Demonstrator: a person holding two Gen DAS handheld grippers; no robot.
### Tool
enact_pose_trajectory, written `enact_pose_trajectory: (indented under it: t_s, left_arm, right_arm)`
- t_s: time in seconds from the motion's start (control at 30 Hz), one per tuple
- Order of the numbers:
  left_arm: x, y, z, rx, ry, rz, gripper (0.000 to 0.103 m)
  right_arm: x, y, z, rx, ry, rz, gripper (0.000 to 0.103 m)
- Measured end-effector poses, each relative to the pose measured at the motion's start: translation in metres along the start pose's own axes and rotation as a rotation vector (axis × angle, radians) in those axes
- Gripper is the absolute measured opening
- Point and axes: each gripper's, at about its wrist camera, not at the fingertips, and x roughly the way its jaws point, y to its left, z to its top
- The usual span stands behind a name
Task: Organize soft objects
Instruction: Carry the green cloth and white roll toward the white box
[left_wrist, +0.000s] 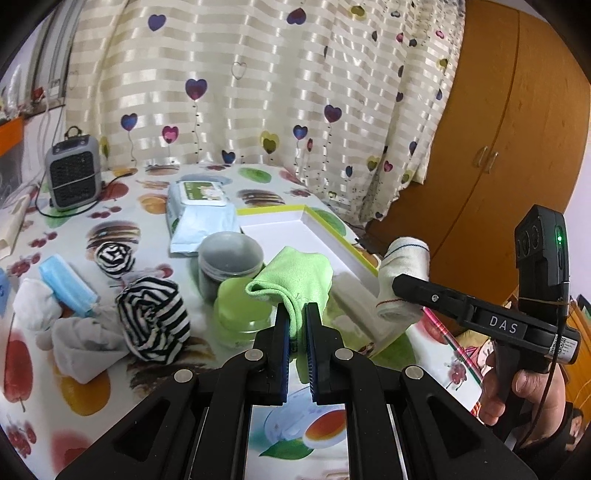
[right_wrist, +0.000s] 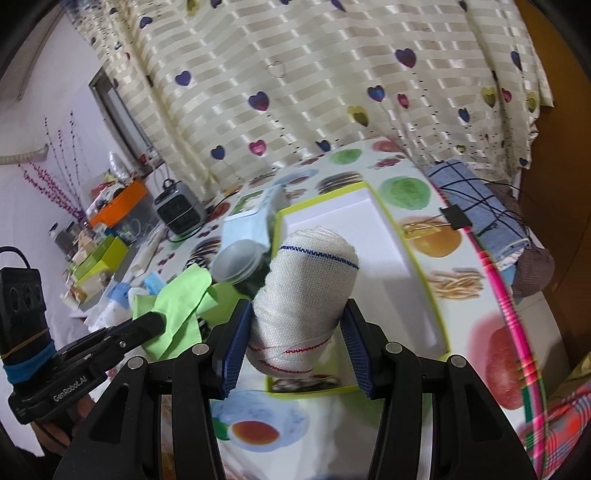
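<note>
My left gripper (left_wrist: 297, 309) is shut on a light green cloth (left_wrist: 295, 278) and holds it above the table; the cloth also shows in the right wrist view (right_wrist: 177, 295). My right gripper (right_wrist: 295, 314) is shut on a white rolled bandage-like cloth (right_wrist: 306, 291) with blue and red threads, held over the white shallow box with a yellow-green rim (right_wrist: 406, 254). That roll shows in the left wrist view (left_wrist: 404, 273), as does the box (left_wrist: 288, 229). Two black-and-white striped rolls (left_wrist: 153, 319) (left_wrist: 114, 254), a grey sock (left_wrist: 79, 347) and a blue face mask (left_wrist: 66, 284) lie on the table at left.
A fruit-print tablecloth (left_wrist: 74, 387) covers the table. A grey-lidded jar (left_wrist: 229, 258), a green jar (left_wrist: 240, 314), a wet-wipes pack (left_wrist: 197, 206) and a small grey heater (left_wrist: 72, 170) stand on it. A heart-print curtain (left_wrist: 258, 92) hangs behind; a wooden wardrobe (left_wrist: 517, 129) is at right.
</note>
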Motion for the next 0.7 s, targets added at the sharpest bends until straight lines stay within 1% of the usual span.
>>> enact_pose_trajectory:
  t_s: [0.17,0.37,0.57,0.7]
  left_arm:
    - [0.010,-0.006,0.002,0.005,0.010,-0.016,0.008]
    - [0.020,-0.006,0.004,0.002,0.023,-0.023,0.008]
    - [0.029,-0.004,0.005,-0.001,0.037,-0.021,0.008]
    - [0.033,-0.003,0.006,-0.001,0.044,-0.022,0.008]
  right_arm:
    - [0.004,-0.015,0.001,0.011,0.010,-0.042,0.050]
    - [0.022,-0.028,-0.002,0.015,0.062,-0.092,0.050]
    - [0.039,-0.033,-0.009,0.027,0.129,-0.106,0.051]
    - [0.039,-0.033,-0.009,0.006,0.136,-0.122,0.052]
